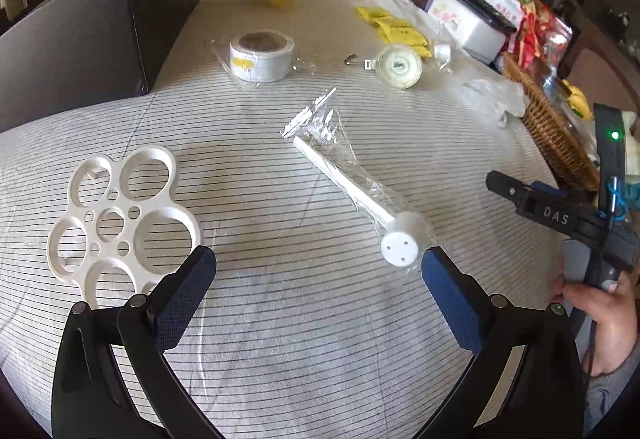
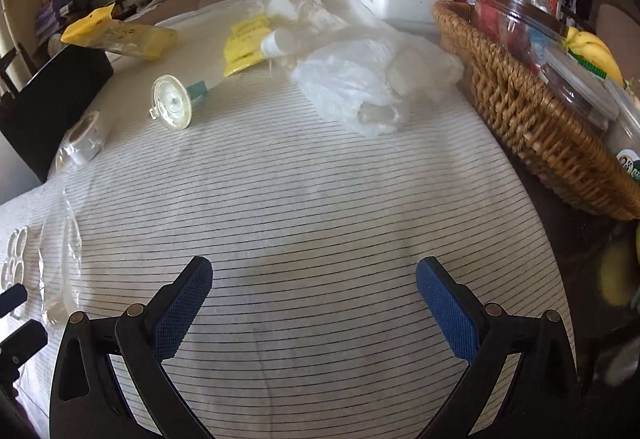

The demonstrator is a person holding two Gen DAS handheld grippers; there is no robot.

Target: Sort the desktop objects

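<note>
Both tongs, left (image 1: 318,269) and right (image 2: 314,279), spread and empty; rod (image 1: 348,185), tape (image 1: 261,55) lie unsorted mid-surface (image 1: 280,319).

Bare striped cloth (image 2: 304,207) lies open ahead of right gripper (image 2: 314,303). Wicker basket (image 2: 532,127) walls right edge; crumpled plastic bag (image 2: 360,79) crowds beside it. Black box (image 1: 96,35) blocks far left.

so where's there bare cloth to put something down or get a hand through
The widest free patch is the striped cloth ahead of the right gripper, bordered by the wicker basket and plastic bag. A smaller strip lies between the white ring tray and wrapped white rod. The far edge around the yellow packets is crowded.
</note>
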